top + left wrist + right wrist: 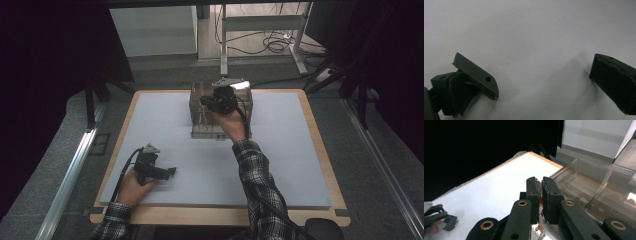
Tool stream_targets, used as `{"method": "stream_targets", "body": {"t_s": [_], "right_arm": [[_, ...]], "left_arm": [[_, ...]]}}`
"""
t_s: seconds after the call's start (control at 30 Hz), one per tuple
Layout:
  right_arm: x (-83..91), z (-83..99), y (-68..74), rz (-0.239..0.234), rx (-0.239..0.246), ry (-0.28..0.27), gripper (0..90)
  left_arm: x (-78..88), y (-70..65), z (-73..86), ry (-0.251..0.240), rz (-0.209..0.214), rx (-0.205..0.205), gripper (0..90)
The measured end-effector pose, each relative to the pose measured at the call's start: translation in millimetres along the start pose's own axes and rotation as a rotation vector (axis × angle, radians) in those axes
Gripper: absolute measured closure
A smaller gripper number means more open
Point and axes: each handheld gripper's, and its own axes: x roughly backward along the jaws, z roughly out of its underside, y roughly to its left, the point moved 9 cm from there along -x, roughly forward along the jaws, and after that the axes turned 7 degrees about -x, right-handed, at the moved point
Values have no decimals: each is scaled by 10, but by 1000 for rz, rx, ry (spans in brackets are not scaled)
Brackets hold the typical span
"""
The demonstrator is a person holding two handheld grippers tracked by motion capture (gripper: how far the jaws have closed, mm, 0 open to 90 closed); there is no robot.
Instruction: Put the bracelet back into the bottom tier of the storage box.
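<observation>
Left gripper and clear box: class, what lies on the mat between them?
Nothing: in the high view the grey mat is bare between the left gripper and the clear box, where the right gripper is.

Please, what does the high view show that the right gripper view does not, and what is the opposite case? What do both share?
The high view adds the person's checked sleeves, the full outline of the grey mat and the cables on the floor behind the table. The right gripper view adds a close look at the right gripper: jaws shut, seemingly pinching a beaded strand with orange beads. Both share the clear box, the grey mat and the open left gripper.
</observation>
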Motion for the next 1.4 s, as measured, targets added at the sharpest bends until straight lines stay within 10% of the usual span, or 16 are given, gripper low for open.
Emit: {"method": "stream_targets", "body": {"t_s": [1.03,1.4], "right_arm": [[-541,866,-101,-1,-39,158,828],[-551,691,10,-32,-44,112,828]], "left_arm": [[2,0,1,2,0,-1,0],[-1,0,-1,-2,0,0,0]]}}
